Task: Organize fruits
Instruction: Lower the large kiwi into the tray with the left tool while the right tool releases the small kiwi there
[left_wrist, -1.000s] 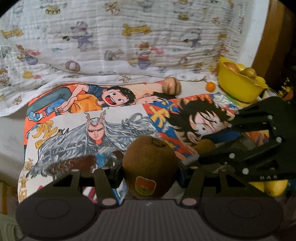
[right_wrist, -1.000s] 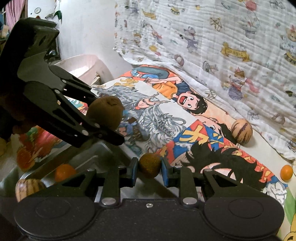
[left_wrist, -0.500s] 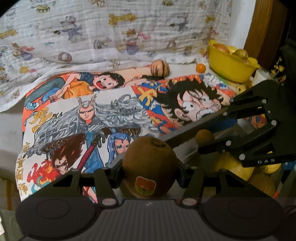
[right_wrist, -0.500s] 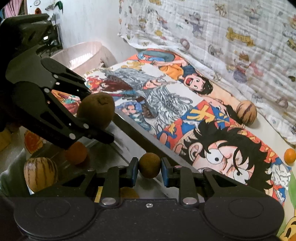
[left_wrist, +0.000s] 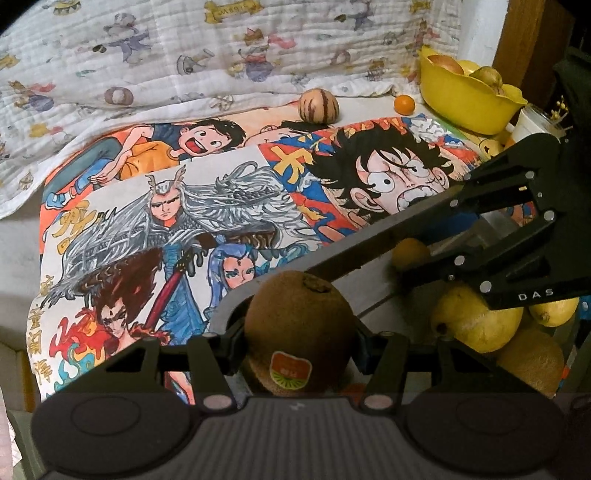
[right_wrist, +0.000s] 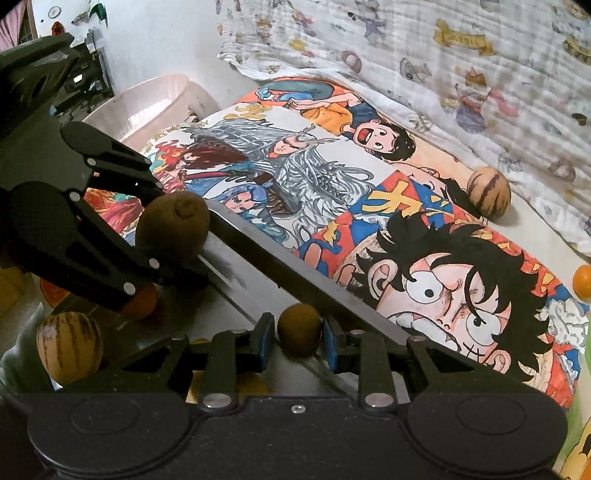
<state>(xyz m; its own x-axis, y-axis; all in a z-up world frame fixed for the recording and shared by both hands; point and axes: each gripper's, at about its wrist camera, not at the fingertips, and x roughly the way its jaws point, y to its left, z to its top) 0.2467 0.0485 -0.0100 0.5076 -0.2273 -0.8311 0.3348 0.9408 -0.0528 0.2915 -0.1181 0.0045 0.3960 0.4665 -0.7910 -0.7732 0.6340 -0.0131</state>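
Note:
My left gripper (left_wrist: 298, 341) is shut on a large brown kiwi (left_wrist: 297, 328) with a red-green sticker; it also shows in the right wrist view (right_wrist: 171, 225). My right gripper (right_wrist: 298, 334) is shut on a small brown round fruit (right_wrist: 298, 326), which shows in the left wrist view (left_wrist: 410, 253). Both hang over a grey metal tray (right_wrist: 295, 280) holding lemons (left_wrist: 476, 319), another kiwi (left_wrist: 528, 360), a striped melon (right_wrist: 68, 345) and an orange fruit (right_wrist: 142, 302).
A striped melon (left_wrist: 318, 107) and a small orange (left_wrist: 404, 104) lie on the cartoon mat (left_wrist: 184, 206) by the blanket. A yellow bowl (left_wrist: 465, 96) of fruit stands far right. A pink tub (right_wrist: 155, 107) sits beyond the mat.
Both grippers have moved back and down over the grey tray with their fruits still held; the tray and its lemons and melon have come into view.

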